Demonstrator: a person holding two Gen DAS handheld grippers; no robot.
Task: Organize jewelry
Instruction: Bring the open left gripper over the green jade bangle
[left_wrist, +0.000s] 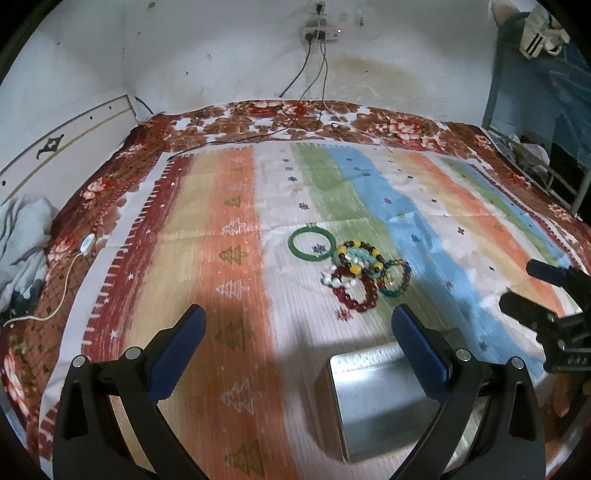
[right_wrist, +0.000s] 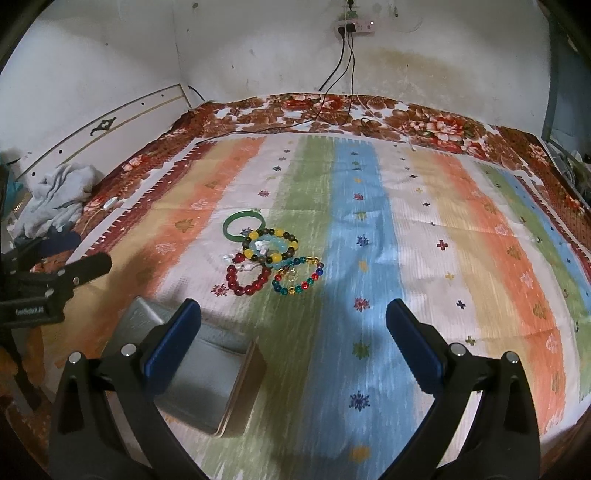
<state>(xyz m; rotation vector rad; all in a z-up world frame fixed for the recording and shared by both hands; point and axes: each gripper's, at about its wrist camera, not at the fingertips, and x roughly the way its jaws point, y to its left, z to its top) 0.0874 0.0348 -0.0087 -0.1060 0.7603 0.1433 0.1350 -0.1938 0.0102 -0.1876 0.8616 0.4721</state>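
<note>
A: Item one, the jewelry?

B: A green bangle (right_wrist: 245, 229), plain and smooth, lying flat on the bed. Touching it, a bracelet of yellow and dark beads (right_wrist: 271, 245) with a pale blue beaded bracelet (right_wrist: 266, 246) lying inside its ring. Below those, a dark red bead bracelet (right_wrist: 246, 282) and a multicolour bead bracelet (right_wrist: 298, 277), plus a small cluster of clear and white beads (right_wrist: 238, 261). All bunched in one overlapping group near the middle of the striped cloth (right_wrist: 369, 258).

A: Container?

B: One silver metal box (right_wrist: 207, 373), open, on the cloth nearer the cameras than the jewelry and apart from it.

A: Bedding and room?

B: The cloth has orange, green, blue and white stripes with small star and tree motifs, over a red floral blanket (right_wrist: 436, 125). Stained white wall (right_wrist: 258, 48) behind; a wall socket (right_wrist: 354, 26) with cables trailing onto the bed. Grey crumpled fabric (right_wrist: 59, 199) at the bed's left side.

A: Grippers?

B: Left gripper (left_wrist: 297, 332): jaws spread wide, holding nothing, box partly behind its right finger. Right gripper (right_wrist: 293, 325): jaws spread wide, nothing between them, over the blue stripe.
</note>
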